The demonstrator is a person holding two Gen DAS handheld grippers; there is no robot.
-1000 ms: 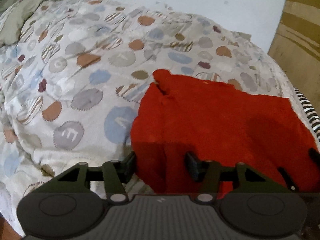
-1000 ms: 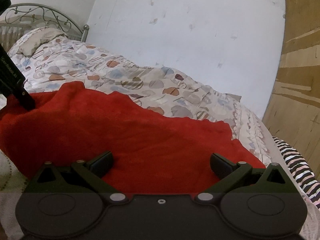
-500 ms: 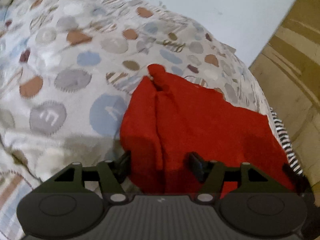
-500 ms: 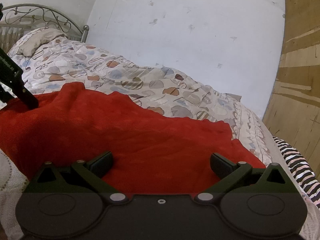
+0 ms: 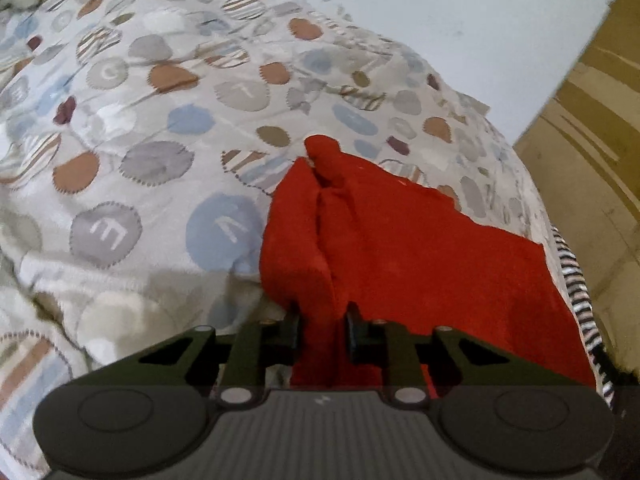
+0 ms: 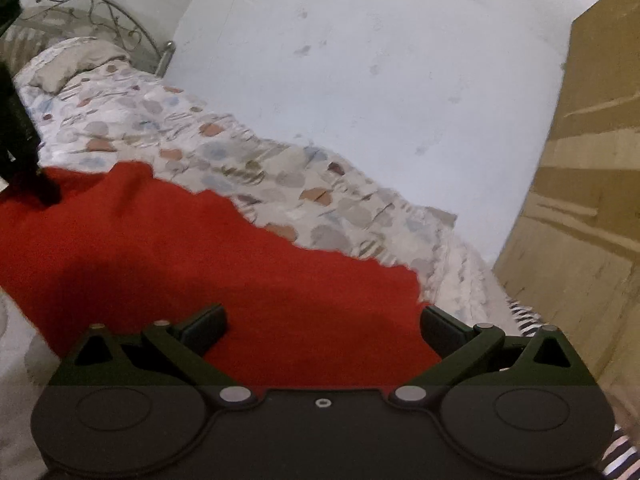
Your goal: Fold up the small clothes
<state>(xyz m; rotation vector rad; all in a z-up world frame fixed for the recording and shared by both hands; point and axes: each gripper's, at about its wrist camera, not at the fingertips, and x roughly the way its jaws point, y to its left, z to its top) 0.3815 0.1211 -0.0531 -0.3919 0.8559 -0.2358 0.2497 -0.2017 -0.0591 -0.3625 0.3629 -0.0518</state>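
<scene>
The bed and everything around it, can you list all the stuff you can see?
red cloth: one, red, spread on the quilt, its near edge bunched between the left tongs.
quilt: one, pale with blue, brown and grey spots, covering the bed.
pillow: one, beige, at the head of the bed.
metal headboard: one, grey curly metal, behind the pillow.
striped fabric: one, black and white, at the bed's right edge.
wall: one, white with small marks, behind the bed.
wooden panel: one, brown, on the right.
left tongs: one, dark, shut on the red cloth.
right tongs: one, dark, open over the red cloth.
</scene>
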